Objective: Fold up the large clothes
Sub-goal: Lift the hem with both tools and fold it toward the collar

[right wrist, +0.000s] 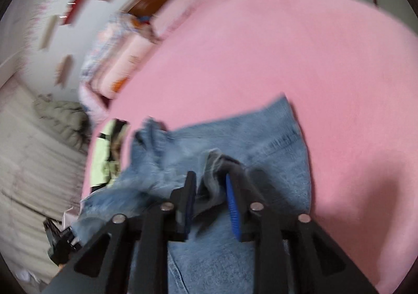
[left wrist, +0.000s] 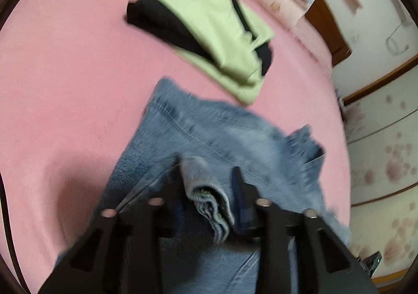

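Both grippers tilt steeply down over jeans on pink bed. Left gripper jaws parted, denim fold loose between. Right gripper likewise parted. Green garment at twelve o'clock.

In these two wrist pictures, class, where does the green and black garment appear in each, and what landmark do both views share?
Left wrist view: the green and black garment lies upper centre on the pink sheet, beyond the jeans.
Right wrist view: only a blurred sliver of it shows at the left, beside the jeans' frayed hem.
Shared landmark: the jeans, in the lower centre of both.
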Demonstrator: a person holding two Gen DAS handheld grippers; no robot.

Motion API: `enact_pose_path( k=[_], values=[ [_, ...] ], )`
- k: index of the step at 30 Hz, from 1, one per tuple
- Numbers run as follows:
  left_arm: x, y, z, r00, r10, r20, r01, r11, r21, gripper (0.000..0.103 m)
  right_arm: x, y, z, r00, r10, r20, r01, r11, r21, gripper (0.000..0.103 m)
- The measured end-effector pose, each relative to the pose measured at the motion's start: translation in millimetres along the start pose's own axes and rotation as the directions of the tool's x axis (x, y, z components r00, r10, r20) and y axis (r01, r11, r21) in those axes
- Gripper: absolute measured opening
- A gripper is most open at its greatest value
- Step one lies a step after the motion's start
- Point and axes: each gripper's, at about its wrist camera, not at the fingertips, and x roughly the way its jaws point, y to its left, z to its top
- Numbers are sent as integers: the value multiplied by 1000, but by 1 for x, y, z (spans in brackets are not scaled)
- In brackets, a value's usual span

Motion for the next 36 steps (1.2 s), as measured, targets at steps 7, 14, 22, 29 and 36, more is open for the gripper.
enact_pose_path(
  k=[7, 14, 22, 29, 36],
  values=[
    [-20, 22, 17, 995, -59, 82, 53, 996, 73, 79, 0, -4, -9, 1000, -21, 18, 24, 989, -146, 51],
    [-5, 11, 12, 1000, -25, 19, 19, 962, 272, 83, 25, 31, -4, 981, -188, 55, 194, 891, -411, 53],
    [28, -21, 9, 997, 51, -49, -19, 864, 502, 83, 59, 47, 3, 958, -282, 43, 256, 785, -565, 53],
    [53, -34, 14, 990, 100, -101, -23, 812, 584, 86, 75, 38, 16, 965, -262, -23, 211, 821, -530, 56],
    [63, -47, 9, 986, 124, -108, -29, 781, 624, 94, 83, 42, 16, 957, -285, -49, 212, 808, -550, 58]
  ],
)
